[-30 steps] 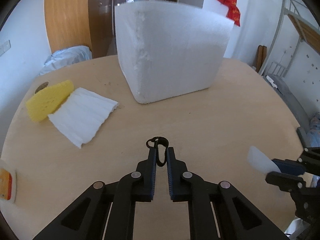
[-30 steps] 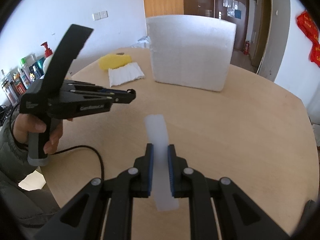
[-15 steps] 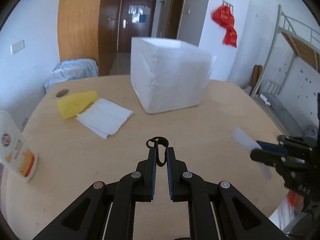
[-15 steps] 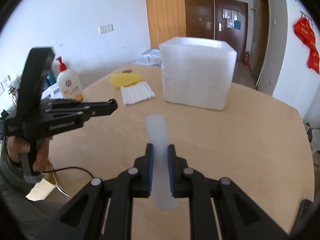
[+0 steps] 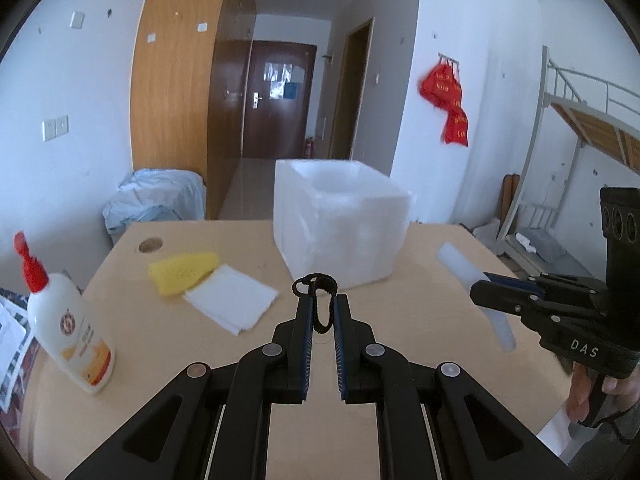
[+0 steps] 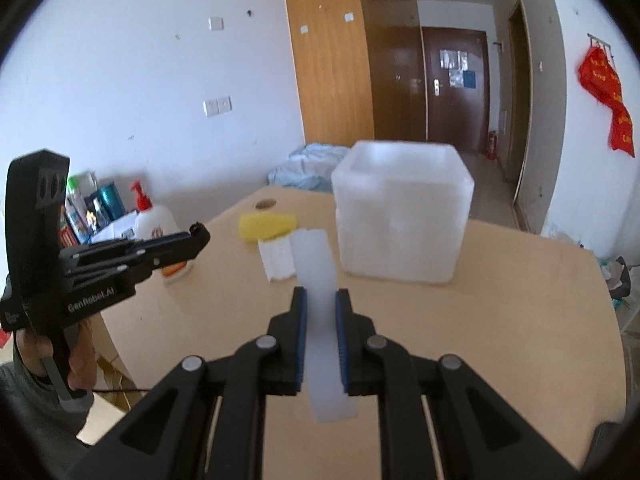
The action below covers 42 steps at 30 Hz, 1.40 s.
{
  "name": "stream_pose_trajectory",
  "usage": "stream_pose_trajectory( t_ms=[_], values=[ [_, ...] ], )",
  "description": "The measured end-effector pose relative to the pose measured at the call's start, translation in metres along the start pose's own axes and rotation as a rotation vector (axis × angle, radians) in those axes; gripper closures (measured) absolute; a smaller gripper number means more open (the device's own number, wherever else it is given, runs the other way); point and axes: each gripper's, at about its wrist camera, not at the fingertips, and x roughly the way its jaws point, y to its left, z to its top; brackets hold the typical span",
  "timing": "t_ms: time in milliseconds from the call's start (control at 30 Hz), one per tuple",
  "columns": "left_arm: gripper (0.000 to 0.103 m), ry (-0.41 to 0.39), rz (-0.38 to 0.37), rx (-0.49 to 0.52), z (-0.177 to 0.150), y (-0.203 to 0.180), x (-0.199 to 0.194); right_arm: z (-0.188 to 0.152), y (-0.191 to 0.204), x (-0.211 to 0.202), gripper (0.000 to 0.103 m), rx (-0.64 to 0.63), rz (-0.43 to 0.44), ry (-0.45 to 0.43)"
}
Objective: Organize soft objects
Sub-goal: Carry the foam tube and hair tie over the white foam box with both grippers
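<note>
My left gripper point(image 5: 321, 305) is shut on a black hair tie point(image 5: 318, 298) whose loop sticks out past the fingertips. My right gripper point(image 6: 320, 300) is shut on a long translucent white strip point(image 6: 318, 308), seen from the side in the left wrist view as the strip point(image 5: 460, 266) in the right gripper point(image 5: 486, 286). Both are held in the air above the table, short of the open white foam box point(image 5: 344, 232), also seen as the foam box point(image 6: 404, 220). A yellow sponge point(image 5: 182, 266) and a folded white cloth point(image 5: 230, 304) lie left of the box.
A white lotion bottle point(image 5: 66, 328) with a red pump stands near the left edge of the round wooden table point(image 5: 420, 304). A hand point(image 6: 76, 356) grips the left tool at the table's left. A light blue heap point(image 5: 156, 196) lies beyond the far edge.
Both grippers have risen, so the table and foam box sit lower and smaller in view and the box's open top shows. The lotion bottle has come into view. Both grips are unchanged.
</note>
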Motion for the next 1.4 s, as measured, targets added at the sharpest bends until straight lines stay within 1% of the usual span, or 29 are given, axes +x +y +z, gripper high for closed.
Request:
stream_pose_trajectory(
  t_ms=[267, 533, 600, 667, 733, 867, 900, 967, 1100, 1167, 1400],
  values=[
    [0.092, -0.037, -0.007, 0.001, 0.031, 0.001, 0.023, 0.032, -0.016, 0.014, 0.087, 0.024, -0.019, -0.047],
    [0.092, -0.028, -0.07, 0.058, 0.057, -0.011, 0.052, 0.052, -0.022, 0.029, 0.087, 0.027, -0.016, -0.052],
    [0.092, -0.029, -0.075, 0.076, 0.063, -0.013, 0.06, 0.058, -0.024, 0.03, 0.087, 0.029, -0.013, -0.056],
    [0.092, -0.033, -0.086, 0.085, 0.068, -0.015, 0.063, 0.065, -0.025, 0.03, 0.087, 0.024, -0.026, -0.068],
    [0.092, -0.05, -0.079, 0.101, 0.075, -0.016, 0.066, 0.072, -0.026, 0.029, 0.087, 0.017, -0.031, -0.082],
    [0.092, -0.058, -0.108, 0.11, 0.091, -0.016, 0.076, 0.088, -0.03, 0.032, 0.087, -0.004, -0.058, -0.108],
    [0.092, -0.059, -0.115, 0.112, 0.094, -0.016, 0.08, 0.091, -0.032, 0.035, 0.087, -0.002, -0.054, -0.108],
    [0.092, -0.06, -0.124, 0.119, 0.101, -0.017, 0.088, 0.094, -0.036, 0.04, 0.087, 0.008, -0.038, -0.104],
    [0.092, -0.061, -0.139, 0.131, 0.116, -0.017, 0.106, 0.097, -0.043, 0.052, 0.087, 0.01, -0.039, -0.096],
    [0.092, -0.066, -0.149, 0.127, 0.119, -0.016, 0.113, 0.098, -0.047, 0.057, 0.087, 0.017, -0.039, -0.09],
    [0.092, -0.035, -0.15, 0.107, 0.128, -0.009, 0.146, 0.102, -0.06, 0.068, 0.087, 0.036, -0.057, -0.073]
  ],
)
